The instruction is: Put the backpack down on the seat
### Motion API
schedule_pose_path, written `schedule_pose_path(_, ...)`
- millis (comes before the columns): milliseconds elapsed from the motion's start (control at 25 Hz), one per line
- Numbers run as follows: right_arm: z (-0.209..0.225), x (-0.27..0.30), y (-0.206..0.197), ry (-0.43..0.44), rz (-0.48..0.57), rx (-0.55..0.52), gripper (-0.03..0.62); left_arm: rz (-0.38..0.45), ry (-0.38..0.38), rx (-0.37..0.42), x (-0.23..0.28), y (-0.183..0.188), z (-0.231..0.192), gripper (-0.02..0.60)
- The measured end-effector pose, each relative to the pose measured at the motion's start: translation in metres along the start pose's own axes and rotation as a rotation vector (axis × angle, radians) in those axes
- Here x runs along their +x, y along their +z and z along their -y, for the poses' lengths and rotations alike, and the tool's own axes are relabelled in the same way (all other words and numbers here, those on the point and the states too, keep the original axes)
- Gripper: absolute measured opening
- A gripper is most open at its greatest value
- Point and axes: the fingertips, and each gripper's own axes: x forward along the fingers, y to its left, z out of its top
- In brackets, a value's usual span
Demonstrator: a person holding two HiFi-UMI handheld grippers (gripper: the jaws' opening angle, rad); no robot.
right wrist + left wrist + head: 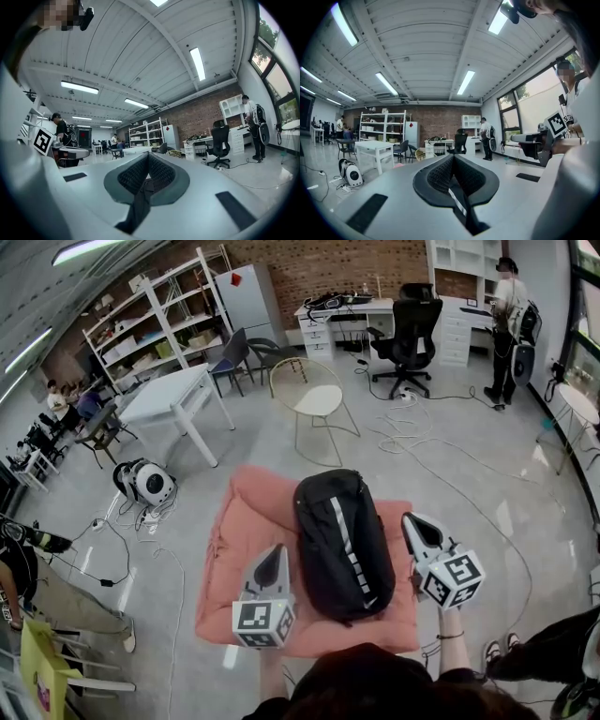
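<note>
I'm seeing the black backpack [343, 545] lying flat along the pink seat [239, 549], I'm holding the left gripper [275, 561] and right gripper [417, 529] raised on either side of it, both claws sitting closed, gripping nothing

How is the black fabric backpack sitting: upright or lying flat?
Lying flat: head view shows the backpack stretched lengthwise over the pink cushioned seat, white stripe up.

Backpack [343, 545]: matt black cloth, glossy pale stripe. Seat cushion [234, 531]: soft pink cloth, rumpled. Floor [487, 493]: smooth, glossy. Strap [458, 201] in left gripper [453, 158], strap [137, 201] in right gripper [147, 158]: flat black webbing.
</note>
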Motion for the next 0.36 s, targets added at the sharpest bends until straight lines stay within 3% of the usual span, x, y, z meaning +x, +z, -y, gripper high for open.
schedule_pose_path(360,0.0010,-0.0006,0.0036,-0.009,0.001,-0.007,0.012,-0.001,0.000,-0.005,-0.0006,0.0008,-0.0019,0.015)
